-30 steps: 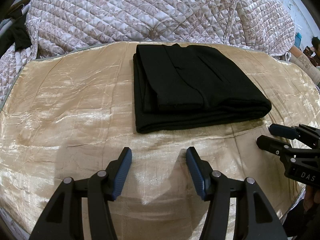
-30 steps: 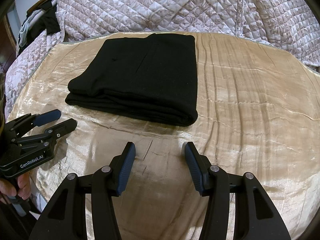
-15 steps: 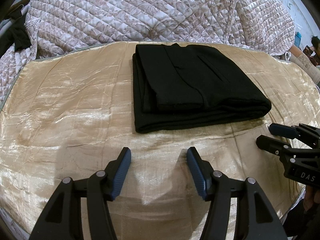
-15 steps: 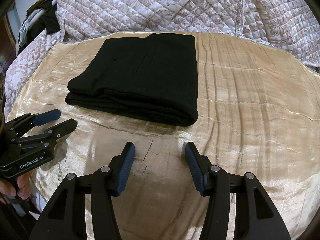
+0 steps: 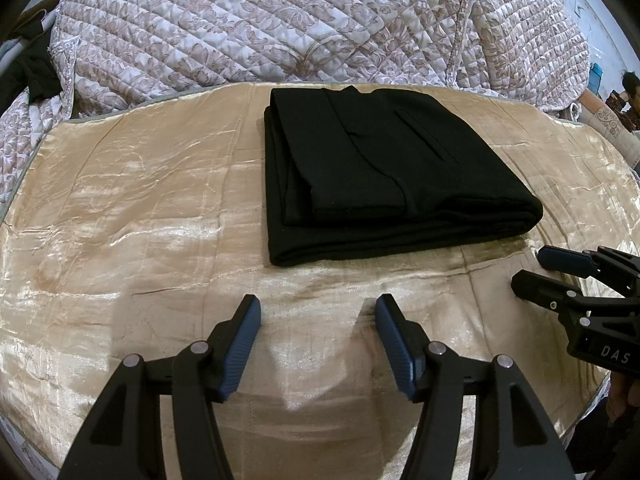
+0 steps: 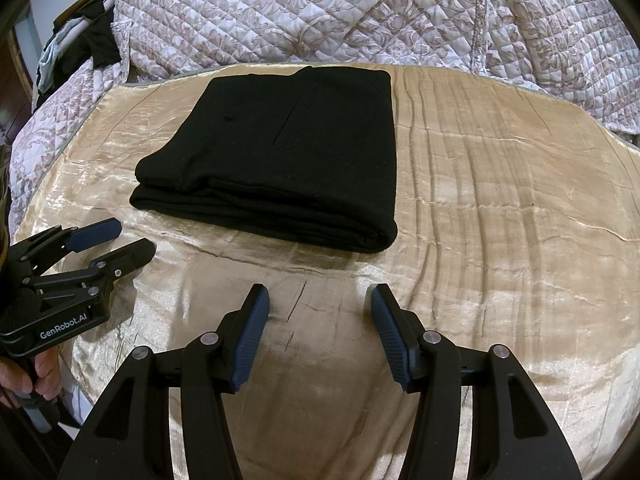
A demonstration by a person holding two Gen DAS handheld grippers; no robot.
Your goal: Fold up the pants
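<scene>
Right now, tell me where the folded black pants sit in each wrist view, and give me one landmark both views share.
Left wrist view: the folded black pants lie right of centre, beyond the open left gripper.
Right wrist view: the pants lie left of centre, beyond the open right gripper.
Shared landmark: the quilted floral bedspread heaped behind the gold satin cover.

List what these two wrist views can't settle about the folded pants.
- Black pants: underside hidden against the gold satin cover in both views.
- Layer count: edges merge into black in both views.
- Far edge in the right wrist view: the stack's own top hides it, by the quilted bedspread.
</scene>
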